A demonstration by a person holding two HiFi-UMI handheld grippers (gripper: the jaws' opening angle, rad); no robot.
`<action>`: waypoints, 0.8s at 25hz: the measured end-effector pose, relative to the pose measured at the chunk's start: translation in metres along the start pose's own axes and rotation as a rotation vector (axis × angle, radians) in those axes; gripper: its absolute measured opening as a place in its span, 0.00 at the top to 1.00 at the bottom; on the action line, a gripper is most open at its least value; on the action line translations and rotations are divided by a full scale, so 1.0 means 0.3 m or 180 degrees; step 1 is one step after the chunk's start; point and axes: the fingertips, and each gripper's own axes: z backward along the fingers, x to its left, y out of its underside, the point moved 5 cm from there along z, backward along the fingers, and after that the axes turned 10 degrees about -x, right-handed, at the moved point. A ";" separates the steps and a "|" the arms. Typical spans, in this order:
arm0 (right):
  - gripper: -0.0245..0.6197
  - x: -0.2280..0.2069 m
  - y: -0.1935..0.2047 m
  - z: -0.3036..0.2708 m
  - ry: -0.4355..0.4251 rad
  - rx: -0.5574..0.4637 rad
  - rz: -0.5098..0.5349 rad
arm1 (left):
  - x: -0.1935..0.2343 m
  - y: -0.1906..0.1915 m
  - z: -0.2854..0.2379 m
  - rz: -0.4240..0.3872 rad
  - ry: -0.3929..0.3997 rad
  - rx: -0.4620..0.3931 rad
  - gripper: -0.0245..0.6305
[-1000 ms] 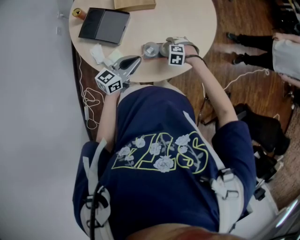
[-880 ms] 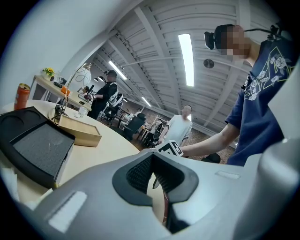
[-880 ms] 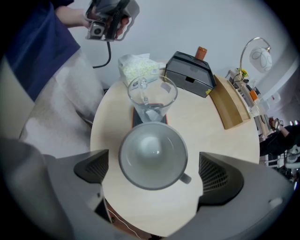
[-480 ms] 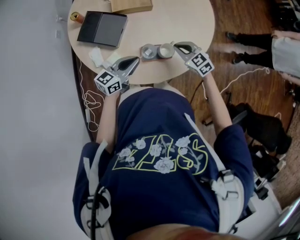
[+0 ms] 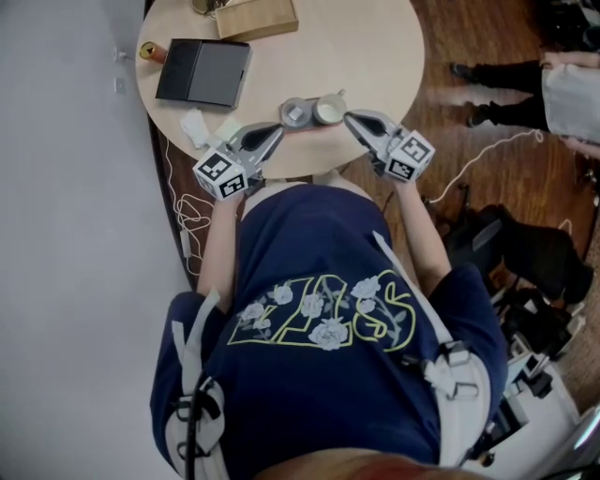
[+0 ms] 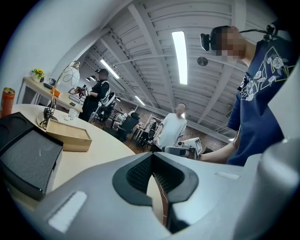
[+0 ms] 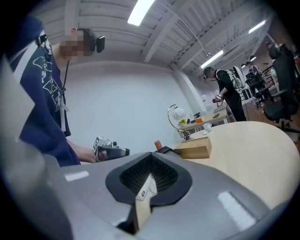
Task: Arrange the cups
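Cups stand together near the lower edge of the round table (image 5: 375,56), in the upper middle of the head view: a grey cup (image 5: 297,112) on the left and a pale cup (image 5: 329,109) on the right. They are just beside each other; it cannot be told whether they touch.

To the right of the pale cup is the right gripper (image 5: 350,118). Its tips are near the cup but apart from it. In its own view the jaws are pressed together and grip nothing. Only a narrow slit stays under the tips, and a piece of the table shows through it.

To the left of the grey cup is the left gripper (image 5: 276,132), above the table edge. Its jaws are also clenched together and empty, and it points about level over the table top.

Further out, a white crumpled paper (image 5: 197,125) lies at the left edge of the table. A black flat case (image 5: 202,73) lies in the upper left, with a can (image 5: 148,50) just beside its corner. A wooden box (image 5: 258,17) is at the top edge of the frame.
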 end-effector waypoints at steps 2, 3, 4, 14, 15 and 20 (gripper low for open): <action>0.94 0.019 -0.028 0.016 0.0053 -0.0299 -0.0176 | -0.011 0.002 0.002 -0.0007 0.0024 -0.0002 0.96; 0.94 0.029 -0.040 0.023 0.0078 -0.0439 -0.0259 | -0.015 0.003 0.002 -0.0027 0.0039 0.0005 0.96; 0.94 0.038 -0.050 0.029 0.0100 -0.0566 -0.0334 | -0.018 0.007 0.000 -0.0059 0.0063 0.0020 0.96; 0.94 0.088 -0.073 -0.011 0.0083 -0.0748 -0.0424 | -0.034 0.012 -0.020 -0.0142 0.0207 0.0110 0.96; 0.94 0.088 -0.078 -0.016 0.0077 -0.0746 -0.0419 | -0.034 0.009 -0.023 -0.0145 0.0211 0.0105 0.96; 0.94 0.079 -0.097 -0.025 0.0068 -0.0771 -0.0426 | -0.026 -0.004 -0.028 -0.0194 0.0236 0.0088 0.96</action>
